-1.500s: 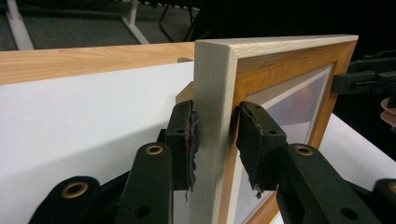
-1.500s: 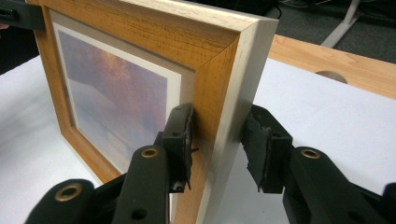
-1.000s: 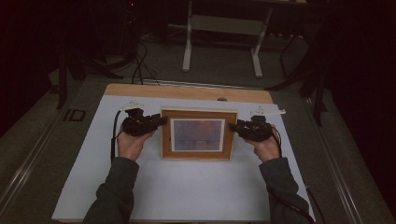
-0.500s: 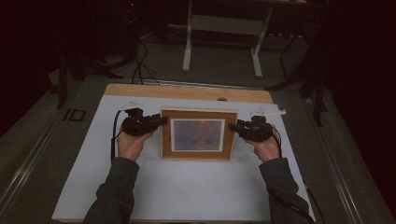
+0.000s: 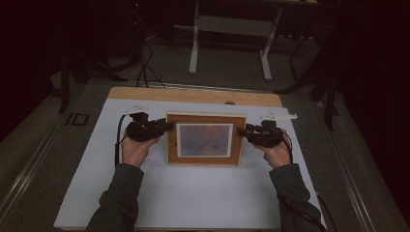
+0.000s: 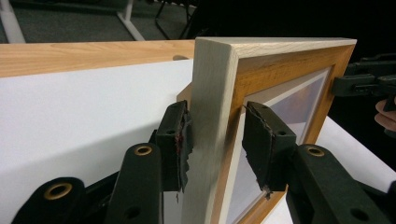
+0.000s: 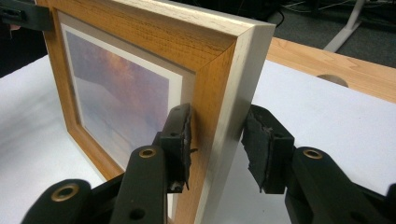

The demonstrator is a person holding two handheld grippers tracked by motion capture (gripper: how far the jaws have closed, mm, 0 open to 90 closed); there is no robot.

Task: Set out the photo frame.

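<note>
Here the wooden picture frame (image 5: 205, 139) stood upright at the middle of the white sheet (image 5: 193, 198) that covered the table (image 5: 193, 94), its picture facing the near side. The left gripper (image 5: 167, 126) sat at the frame's left edge and the right gripper (image 5: 241, 130) at its right edge, each held in a hand resting on the sheet.

In the left gripper view, the jaws straddled the pale side of the frame (image 6: 219, 121); they had just been opening, the back pad lay against the wood and the front pad stood clear of it. In the right gripper view, the jaws had likewise just been opening around the frame's (image 7: 219, 93) edge, the front pad close against the wood and the back pad off it, so neither grip was clenched.
</note>
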